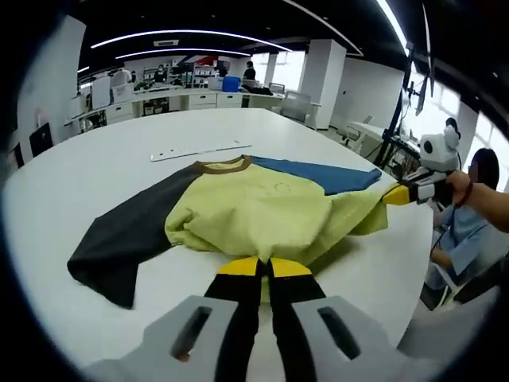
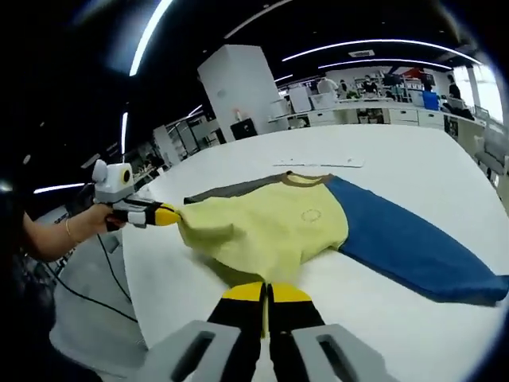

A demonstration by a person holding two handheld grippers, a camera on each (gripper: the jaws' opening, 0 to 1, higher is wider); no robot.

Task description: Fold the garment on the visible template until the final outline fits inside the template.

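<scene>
A shirt with a yellow-green body [image 1: 254, 207] [image 2: 270, 223], a brown collar [image 1: 223, 165], a dark grey sleeve [image 1: 127, 235] and a blue sleeve [image 2: 406, 239] lies on the white table [image 1: 87, 175]. Its lower part is bunched and lifted. My left gripper [image 1: 265, 267] is shut on the yellow hem near me. It also shows in the right gripper view [image 2: 169, 215], pinching a corner of the shirt. My right gripper [image 2: 266, 293] is shut on the hem too, and it holds the far right corner [image 1: 395, 194]. A thin white strip [image 1: 199, 151] [image 2: 318, 163] lies beyond the collar.
The table's curved edge [image 1: 413, 263] runs close on the right, with a seated person [image 1: 469, 215] just past it. A hand [image 2: 79, 227] holds the left gripper beyond the table's left edge. Desks, shelves and a white column [image 2: 238, 87] stand far behind.
</scene>
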